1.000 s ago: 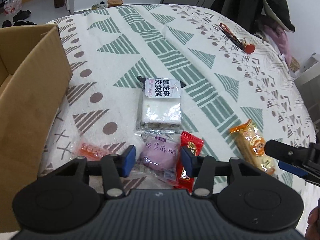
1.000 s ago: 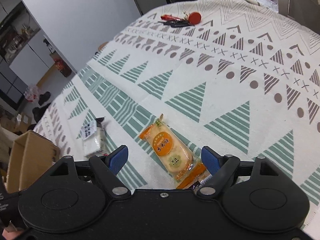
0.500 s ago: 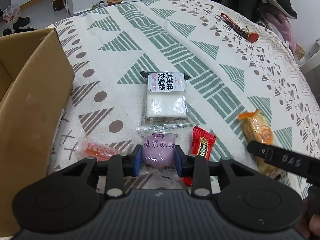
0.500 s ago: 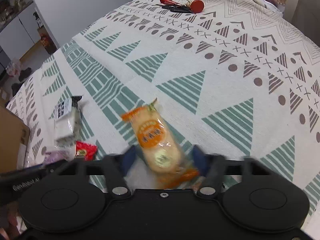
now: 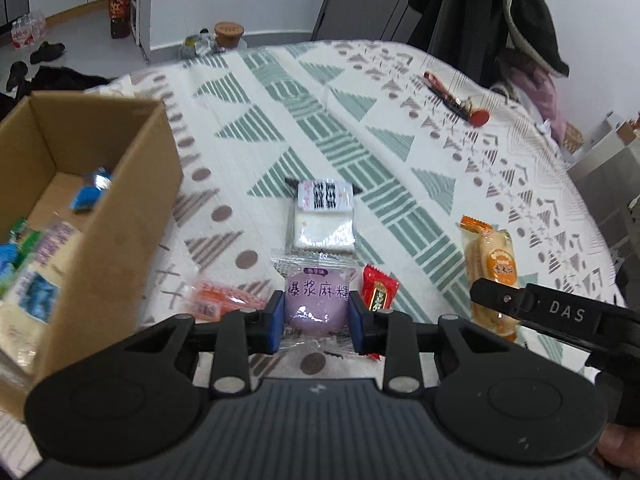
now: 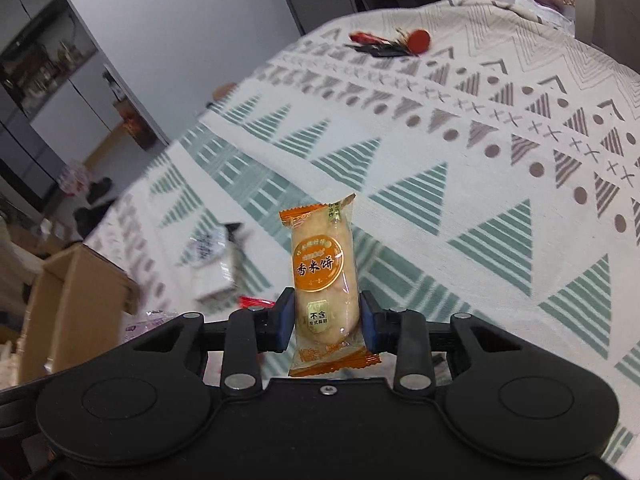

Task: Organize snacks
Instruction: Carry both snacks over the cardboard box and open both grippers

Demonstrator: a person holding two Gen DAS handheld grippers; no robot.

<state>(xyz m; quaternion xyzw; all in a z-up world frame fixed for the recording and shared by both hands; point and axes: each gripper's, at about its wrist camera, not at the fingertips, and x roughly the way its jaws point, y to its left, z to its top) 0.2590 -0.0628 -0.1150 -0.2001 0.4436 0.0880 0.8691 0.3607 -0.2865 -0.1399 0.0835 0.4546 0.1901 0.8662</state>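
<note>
My left gripper [image 5: 316, 322] is shut on a purple mochi packet [image 5: 316, 306], held just above the patterned tablecloth. To its left stands an open cardboard box [image 5: 116, 216] with several wrapped snacks inside. On the cloth lie a white cake packet [image 5: 325, 220], a small red candy [image 5: 378, 288] and an orange-wrapped snack [image 5: 218, 300]. My right gripper [image 6: 325, 322] is shut on an orange rice cracker packet [image 6: 320, 276], lifted off the table. That same cracker packet [image 5: 492, 264] shows in the left wrist view, behind the right gripper's black finger.
A bunch of keys with a red tag [image 5: 460, 102] lies at the far side of the table [image 5: 400, 160]. Dark coats [image 5: 500, 12] hang behind it. The box [image 6: 76, 300] sits at the table's left end in the right wrist view.
Both grippers went from open to shut: the left on the purple mochi packet, the right on the orange rice cracker packet. Both packets have been lifted off the cloth.
</note>
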